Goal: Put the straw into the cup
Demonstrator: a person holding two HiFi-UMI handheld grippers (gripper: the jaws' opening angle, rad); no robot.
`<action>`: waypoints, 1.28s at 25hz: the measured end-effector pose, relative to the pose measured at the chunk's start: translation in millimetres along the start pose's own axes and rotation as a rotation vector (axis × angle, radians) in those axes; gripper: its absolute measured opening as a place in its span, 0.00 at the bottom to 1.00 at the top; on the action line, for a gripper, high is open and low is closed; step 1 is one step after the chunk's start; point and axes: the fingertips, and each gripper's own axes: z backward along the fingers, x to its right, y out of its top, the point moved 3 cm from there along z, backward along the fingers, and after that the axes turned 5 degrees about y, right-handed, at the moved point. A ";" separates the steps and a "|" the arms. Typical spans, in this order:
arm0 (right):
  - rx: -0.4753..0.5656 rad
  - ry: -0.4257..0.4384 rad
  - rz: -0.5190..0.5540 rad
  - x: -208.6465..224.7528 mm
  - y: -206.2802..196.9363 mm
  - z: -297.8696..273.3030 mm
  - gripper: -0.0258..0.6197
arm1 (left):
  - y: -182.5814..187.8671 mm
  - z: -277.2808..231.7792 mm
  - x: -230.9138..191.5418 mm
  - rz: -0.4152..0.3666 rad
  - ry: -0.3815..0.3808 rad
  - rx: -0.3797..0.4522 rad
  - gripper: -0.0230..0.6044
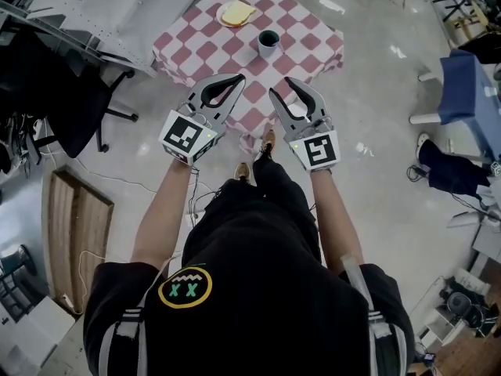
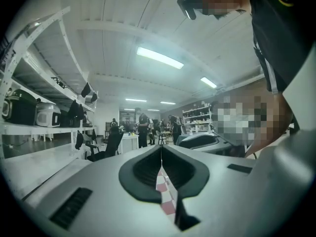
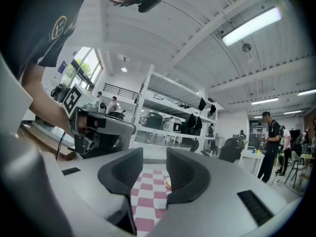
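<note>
Person standing short of a checked table (image 1: 205,44) at the upper middle of the frame, both arms held out toward it. The left hand-held gripper (image 1: 236,78) has its jaws closed tip to tip on nothing. The right hand-held gripper (image 1: 282,87) has its jaws a little apart, with only checked cloth showing between them. The cup (image 1: 268,42) stands upright on the table's right half, with a plate (image 1: 225,22) carrying something yellow up and to its left. No straw can be made out, either lying on the cloth or standing in the cup, because at this range it is too thin to tell. A straw would probably be very light, smooth, apt to roll and easily flattened, so a gentle pinch across the shaft near mid-length should suit it.
</note>
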 end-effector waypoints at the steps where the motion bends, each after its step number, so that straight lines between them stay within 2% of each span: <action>1: -0.002 -0.002 0.004 -2.3 3.1 3.8 0.30 | 2.8 3.9 3.3 0.000 -0.002 0.002 0.07; 12: 0.001 -0.001 -0.017 7.3 15.9 33.7 0.24 | 18.4 13.0 29.3 0.001 0.008 -0.013 0.07; 14: 0.007 0.003 -0.012 10.0 17.6 37.1 0.18 | 19.2 11.6 32.0 0.004 0.018 -0.021 0.07; 16: 0.014 0.004 -0.014 12.7 18.5 42.0 0.08 | 18.7 9.9 35.6 0.014 0.019 -0.019 0.07; 32: 0.006 0.017 -0.027 12.9 14.0 58.3 0.07 | 20.0 -0.3 43.9 0.015 0.009 -0.016 0.07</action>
